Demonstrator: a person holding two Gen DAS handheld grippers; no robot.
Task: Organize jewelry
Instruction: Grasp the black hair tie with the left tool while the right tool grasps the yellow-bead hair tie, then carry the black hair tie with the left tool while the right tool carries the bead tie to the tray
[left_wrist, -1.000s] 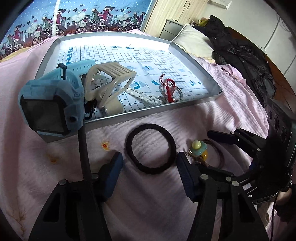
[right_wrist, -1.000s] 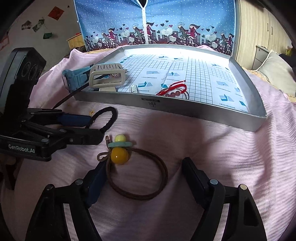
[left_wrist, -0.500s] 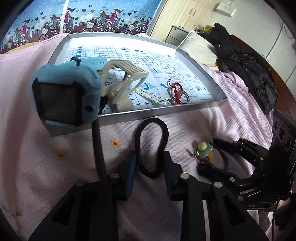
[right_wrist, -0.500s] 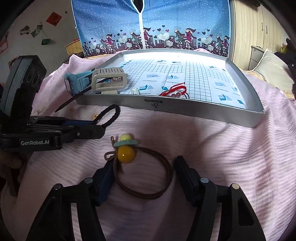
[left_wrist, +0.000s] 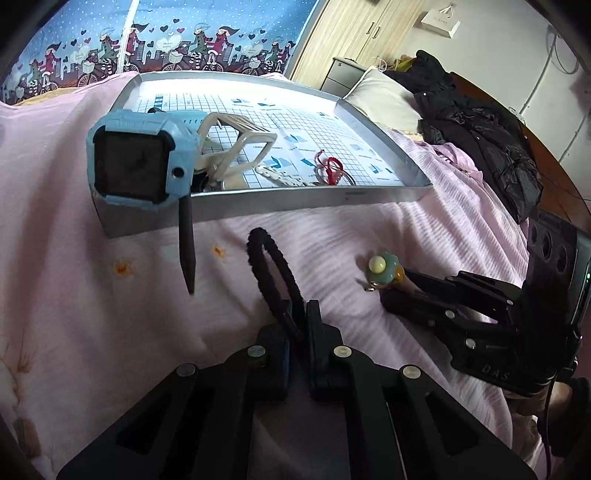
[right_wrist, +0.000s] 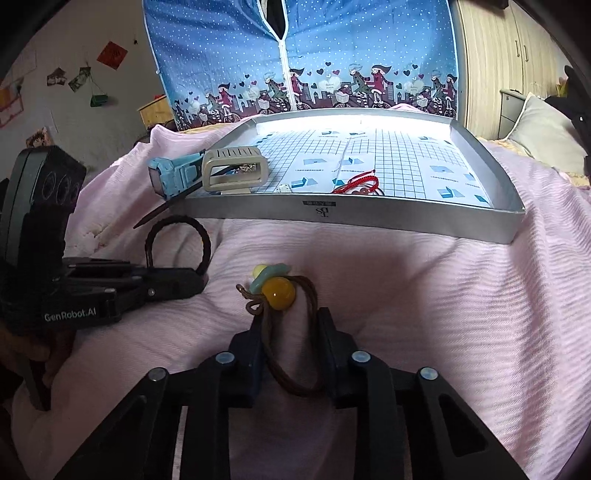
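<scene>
Left gripper pinches the black hair tie; right gripper brackets the brown beaded tie.

The left's jaws are nearly closed on the black loop above the pink bedspread. The right's are part-open, the brown cord between them, its yellow bead ahead, both short of the silver tray.

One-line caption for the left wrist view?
Left hand-held gripper pinches black hair tie on pink bedspread, before silver tray.

A pink bedspread carries a silver tray and two hair ties.
</scene>
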